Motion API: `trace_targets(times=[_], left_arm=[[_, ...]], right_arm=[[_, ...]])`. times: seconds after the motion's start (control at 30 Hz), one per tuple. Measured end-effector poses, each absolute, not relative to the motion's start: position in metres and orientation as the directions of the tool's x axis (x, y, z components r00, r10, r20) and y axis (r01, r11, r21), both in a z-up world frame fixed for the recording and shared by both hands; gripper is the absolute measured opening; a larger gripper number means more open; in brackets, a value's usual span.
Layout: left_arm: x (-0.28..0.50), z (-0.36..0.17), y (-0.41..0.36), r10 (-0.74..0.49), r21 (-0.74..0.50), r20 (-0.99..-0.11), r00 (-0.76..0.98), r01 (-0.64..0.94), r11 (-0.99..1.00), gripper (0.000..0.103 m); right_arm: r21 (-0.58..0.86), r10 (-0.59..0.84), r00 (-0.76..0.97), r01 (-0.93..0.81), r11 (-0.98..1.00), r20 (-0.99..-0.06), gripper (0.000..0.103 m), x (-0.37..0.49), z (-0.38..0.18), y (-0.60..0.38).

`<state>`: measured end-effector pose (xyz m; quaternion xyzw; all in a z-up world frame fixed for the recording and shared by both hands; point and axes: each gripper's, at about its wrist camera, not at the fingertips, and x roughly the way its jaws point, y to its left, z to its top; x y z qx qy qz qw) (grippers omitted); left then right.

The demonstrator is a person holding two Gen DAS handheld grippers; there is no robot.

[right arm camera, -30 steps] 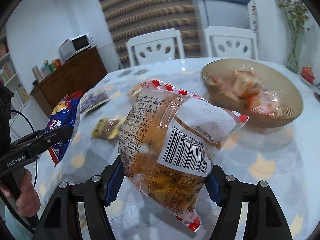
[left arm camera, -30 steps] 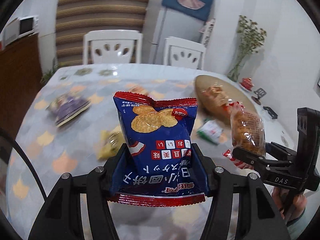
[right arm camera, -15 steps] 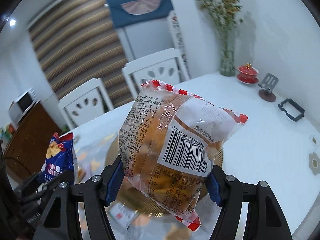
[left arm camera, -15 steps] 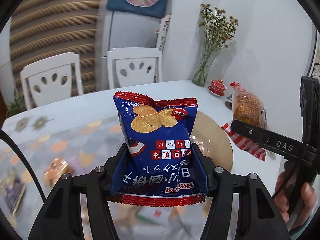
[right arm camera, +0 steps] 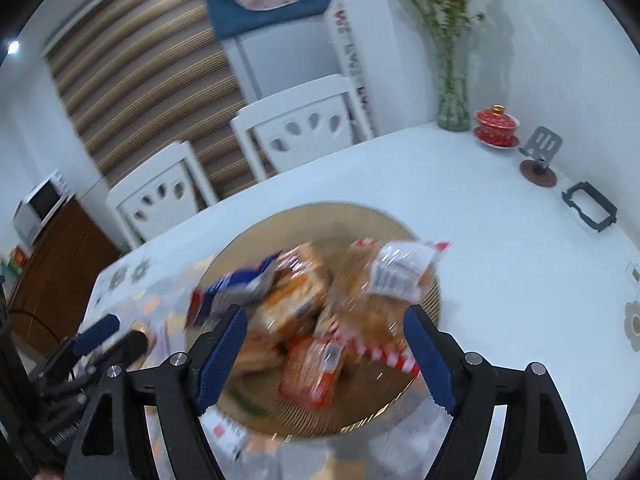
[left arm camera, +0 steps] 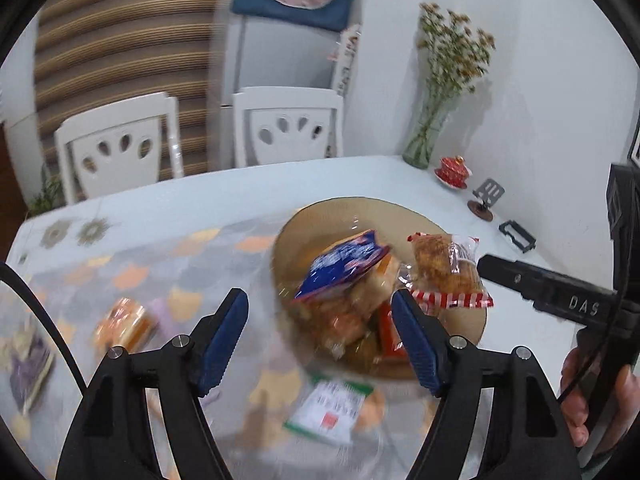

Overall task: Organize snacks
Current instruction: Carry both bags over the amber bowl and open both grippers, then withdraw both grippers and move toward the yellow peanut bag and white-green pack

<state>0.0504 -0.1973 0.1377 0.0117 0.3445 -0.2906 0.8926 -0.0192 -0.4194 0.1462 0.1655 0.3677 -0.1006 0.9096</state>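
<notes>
The blue snack bag lies tilted on the pile of packets inside the round tan basket, and its print is too blurred to read. Just to its right the clear bag of brown snacks with a red and white striped edge rests at the basket's near right side; I see a barcode label on it in the right wrist view, but the text I cannot read. My left tongs are spread wide with nothing between the blue pads, above the near edge of the basket. My right tongs are also wide apart and hold nothing. On their side I can read "DAS". On the table, a green and white packet lies near the basket, and an orange packet lies further left. Behind stand two white chairs, a vase with dried flowers and a red lidded cup.
</notes>
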Motion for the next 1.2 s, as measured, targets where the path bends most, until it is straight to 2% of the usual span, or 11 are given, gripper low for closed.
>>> trace_targets(times=[0.23, 0.3, 0.33, 0.37, 0.5, 0.57, 0.7, 0.8, 0.93, 1.2], left_arm=[[0.014, 0.144, -0.141, -0.409, -0.111, -0.637, 0.653, 0.448, 0.887, 0.073], [0.000, 0.144, -0.122, -0.376, -0.087, -0.632, 0.678, 0.420, 0.903, 0.077], [-0.010, 0.139, -0.107, -0.344, -0.072, -0.630, 0.697, 0.388, 0.919, 0.080], [-0.016, 0.135, -0.096, -0.320, -0.066, -0.631, 0.707, 0.362, 0.930, 0.084], [-0.043, 0.096, -0.044, -0.201, -0.049, -0.663, 0.721, 0.226, 0.973, 0.084], [-0.050, 0.071, -0.018, -0.152, -0.058, -0.688, 0.709, 0.155, 0.986, 0.083], [-0.043, 0.033, 0.014, -0.156, -0.136, -0.748, 0.645, 0.082, 0.987, 0.082], [-0.036, 0.021, 0.024, -0.173, -0.176, -0.757, 0.630, 0.059, 0.983, 0.082], [-0.030, 0.006, 0.019, -0.137, -0.148, -0.788, 0.600, 0.031, 0.988, 0.082], [-0.036, 0.005, 0.008, -0.141, -0.113, -0.783, 0.606, 0.085, 0.990, 0.083]], right_arm=[[0.196, 0.060, 0.734, 0.101, 0.975, -0.676, 0.079, -0.046, 0.162, -0.342], [0.181, 0.069, 0.735, 0.074, 0.981, -0.675, 0.084, -0.052, 0.161, -0.324], [0.183, 0.074, 0.734, 0.069, 0.981, -0.676, 0.092, -0.056, 0.156, -0.314], [0.195, 0.094, 0.731, 0.054, 0.979, -0.676, 0.095, -0.061, 0.149, -0.306], [0.233, 0.174, 0.671, -0.001, 0.972, -0.721, 0.095, -0.065, 0.097, -0.277], [0.231, 0.170, 0.649, 0.009, 0.973, -0.741, 0.095, -0.065, 0.072, -0.271], [0.157, 0.087, 0.640, 0.053, 0.986, -0.763, 0.095, -0.060, 0.036, -0.267], [0.179, 0.119, 0.638, 0.030, 0.983, -0.761, 0.095, -0.060, 0.029, -0.269], [0.161, 0.099, 0.639, 0.039, 0.986, -0.763, 0.095, -0.057, 0.023, -0.271], [0.164, 0.085, 0.614, 0.073, 0.984, -0.785, 0.095, -0.050, 0.004, -0.275]])
